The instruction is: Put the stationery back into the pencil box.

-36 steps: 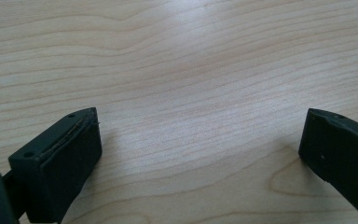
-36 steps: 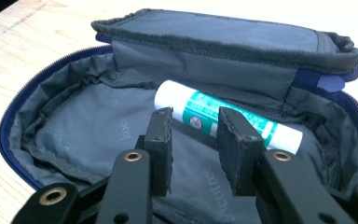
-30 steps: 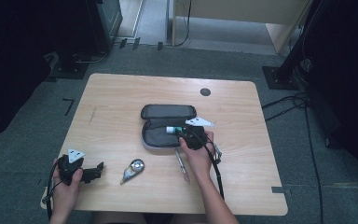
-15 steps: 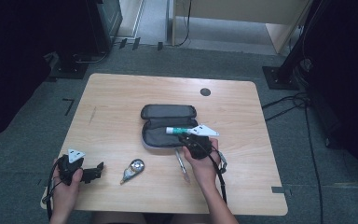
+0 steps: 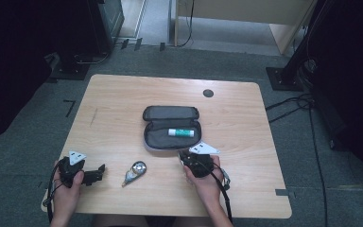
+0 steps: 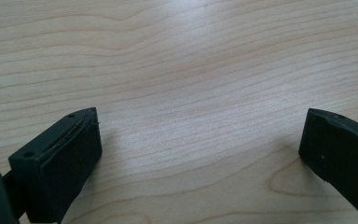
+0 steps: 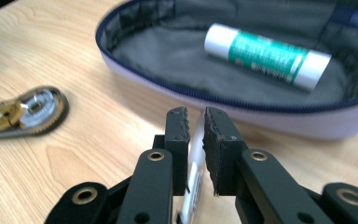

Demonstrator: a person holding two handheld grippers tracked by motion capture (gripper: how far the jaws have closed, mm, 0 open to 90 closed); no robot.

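A slim white pen-like stick (image 7: 195, 158) with small dark print along its barrel, too blurred to read, lies on the counter (image 5: 123, 109) and is clamped between the black pads of the right gripper (image 7: 196, 122), whose jaws have just been closing on it. In the high view this right gripper (image 5: 185, 158) sits near 5 o'clock on the counter, just outside the near rim of the open grey oval zip case (image 5: 170, 114). Inside the case lies a white glue stick with a green label (image 7: 266, 56); its lettering cannot be read. At about 9 o'clock from the pen lies a clear-and-grey correction-tape roller (image 7: 21, 112). The right hand (image 5: 203, 182) grips from above, forearm entering from 6 o'clock. At 7 o'clock the left gripper (image 5: 98, 173) rests low over bare wood, its jaws wide apart and holding nothing.
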